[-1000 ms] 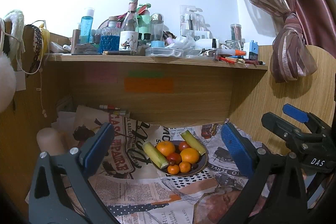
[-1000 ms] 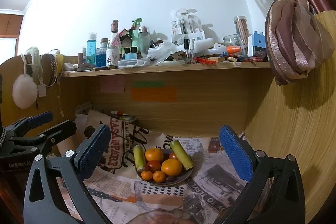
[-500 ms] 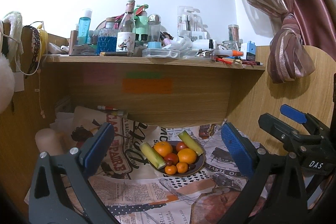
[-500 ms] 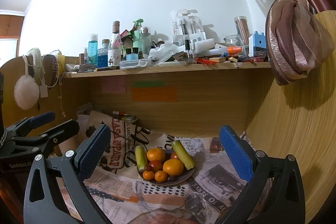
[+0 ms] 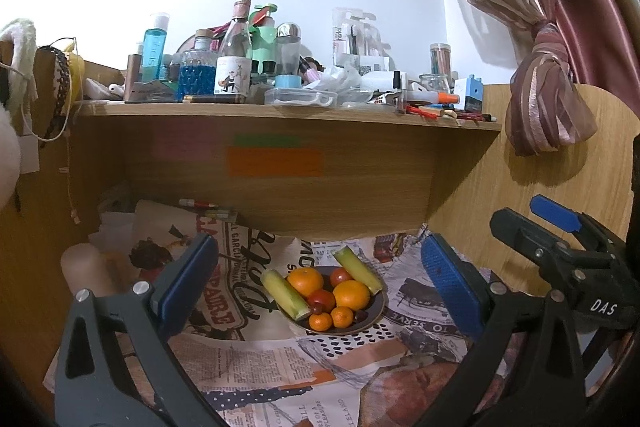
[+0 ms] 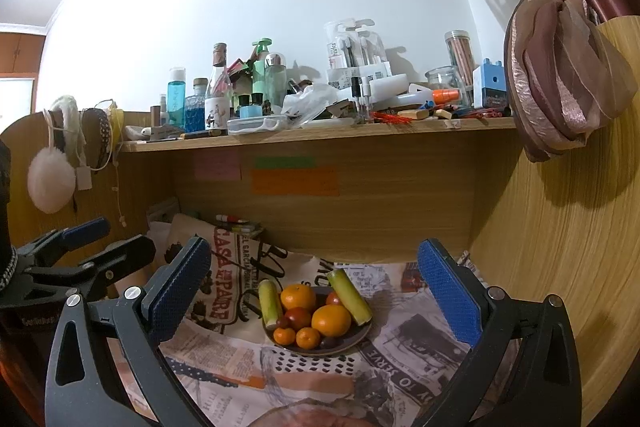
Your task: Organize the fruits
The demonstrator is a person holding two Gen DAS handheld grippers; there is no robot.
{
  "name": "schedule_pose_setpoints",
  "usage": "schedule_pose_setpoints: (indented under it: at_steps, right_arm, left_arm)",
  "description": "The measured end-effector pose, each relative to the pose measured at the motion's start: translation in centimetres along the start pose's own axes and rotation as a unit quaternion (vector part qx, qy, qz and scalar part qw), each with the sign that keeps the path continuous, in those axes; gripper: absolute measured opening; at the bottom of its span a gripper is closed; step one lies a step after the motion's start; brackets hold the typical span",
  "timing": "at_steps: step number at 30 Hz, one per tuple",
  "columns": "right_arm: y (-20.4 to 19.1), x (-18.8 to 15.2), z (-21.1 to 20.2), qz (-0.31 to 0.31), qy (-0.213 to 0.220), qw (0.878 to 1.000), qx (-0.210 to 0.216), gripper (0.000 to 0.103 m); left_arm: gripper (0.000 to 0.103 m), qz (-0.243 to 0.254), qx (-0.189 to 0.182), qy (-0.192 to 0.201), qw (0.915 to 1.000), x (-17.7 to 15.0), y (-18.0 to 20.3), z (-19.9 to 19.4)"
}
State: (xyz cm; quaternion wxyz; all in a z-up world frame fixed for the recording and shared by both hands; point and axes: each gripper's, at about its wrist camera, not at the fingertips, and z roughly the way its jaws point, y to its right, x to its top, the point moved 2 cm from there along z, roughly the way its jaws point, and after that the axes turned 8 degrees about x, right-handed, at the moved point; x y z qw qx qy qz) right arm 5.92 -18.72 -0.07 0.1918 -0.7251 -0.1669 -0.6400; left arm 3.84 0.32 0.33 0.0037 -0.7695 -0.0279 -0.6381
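A dark round plate [image 5: 376, 311] [image 6: 360, 337] sits on newspaper under the shelf, holding oranges [image 5: 351, 295] [image 6: 331, 320], red tomatoes [image 5: 321, 300] [image 6: 298, 318], small tangerines, dark grapes and two pale green stalk pieces [image 5: 285, 294] [image 6: 349, 291]. My left gripper [image 5: 318, 287] is open, well short of the plate, with nothing between its blue pads. My right gripper [image 6: 314, 295] is also open and empty, facing the same plate. Each gripper shows in the other's view: the right gripper [image 5: 560, 243] at the right edge, the left gripper [image 6: 80, 251] at the left edge.
Newspaper sheets [image 5: 256, 367] cover the desk. A wooden shelf [image 5: 288, 115] overhangs the back, crowded with bottles, jars and pens. Wooden side panels close in left and right [image 6: 560, 247]. A knotted curtain [image 5: 548, 99] hangs at the right. A pale cylinder [image 5: 84, 267] stands at the left.
Both cameras have drifted slightly; the plate sits a little higher and farther in the left wrist view. Both grippers stay open and empty.
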Motion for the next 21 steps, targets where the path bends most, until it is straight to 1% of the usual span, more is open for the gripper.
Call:
schedule_pose_setpoints:
  at_steps: [14,21]
  right_arm:
    - [-0.3,0.02,0.58,0.003,-0.003,1.0,0.005,0.103]
    - [-0.31,-0.1,0.97,0.003,-0.006,1.0,0.008,0.103]
  left_arm:
    - [0.103,-0.009,0.007,-0.006,0.9999,-0.12,-0.12,0.32]
    - [0.103,-0.008,0.012,-0.002,0.9999,-0.08,0.1,0.25]
